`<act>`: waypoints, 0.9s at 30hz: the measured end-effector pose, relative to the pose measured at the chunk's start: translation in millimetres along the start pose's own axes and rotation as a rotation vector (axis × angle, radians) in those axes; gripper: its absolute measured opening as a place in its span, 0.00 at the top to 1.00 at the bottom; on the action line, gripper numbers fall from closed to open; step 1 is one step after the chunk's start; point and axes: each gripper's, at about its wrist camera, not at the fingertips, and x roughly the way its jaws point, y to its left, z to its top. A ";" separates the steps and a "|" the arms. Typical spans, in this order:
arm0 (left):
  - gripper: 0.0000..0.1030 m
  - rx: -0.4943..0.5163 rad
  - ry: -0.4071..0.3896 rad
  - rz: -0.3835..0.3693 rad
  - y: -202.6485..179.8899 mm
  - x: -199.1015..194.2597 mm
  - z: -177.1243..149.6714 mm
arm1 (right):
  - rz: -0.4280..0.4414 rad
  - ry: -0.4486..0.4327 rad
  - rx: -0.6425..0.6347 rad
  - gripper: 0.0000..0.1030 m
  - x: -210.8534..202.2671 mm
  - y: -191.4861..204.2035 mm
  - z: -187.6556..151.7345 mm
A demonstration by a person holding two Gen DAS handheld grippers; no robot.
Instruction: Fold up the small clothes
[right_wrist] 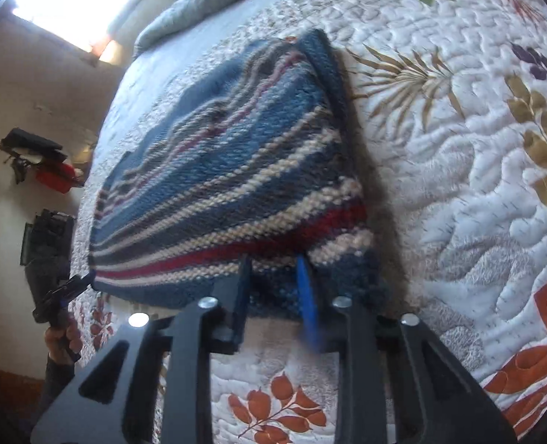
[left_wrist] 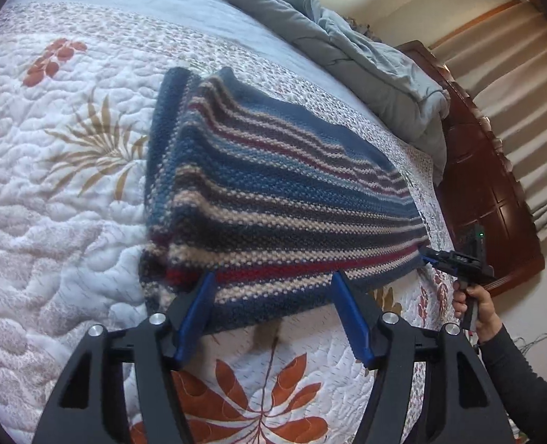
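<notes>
A striped knit garment (left_wrist: 273, 192) in blue, cream, grey and red lies folded on the quilted bed; it also shows in the right wrist view (right_wrist: 229, 185). My left gripper (left_wrist: 273, 281) is open, its blue fingers at the garment's near edge with the hem between them. In the left wrist view the other gripper (left_wrist: 427, 257) touches the garment's right corner, held by a hand. My right gripper (right_wrist: 273, 262) has its fingers close together around the near hem, fabric between them, and looks partly closed. The other gripper (right_wrist: 84, 277) shows at the garment's left corner in the right wrist view.
The floral quilt (left_wrist: 70, 185) covers the bed. A bunched grey-blue duvet (left_wrist: 366, 59) lies at the far end. A dark wooden headboard (left_wrist: 488, 185) and curtains stand to the right. A wall shelf with red and black items (right_wrist: 47, 162) hangs at left.
</notes>
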 end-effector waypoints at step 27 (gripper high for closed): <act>0.15 0.436 -0.160 0.634 -51.6 -70.9 16.0 | -0.163 -0.096 -0.982 0.52 141.2 373.1 -134.7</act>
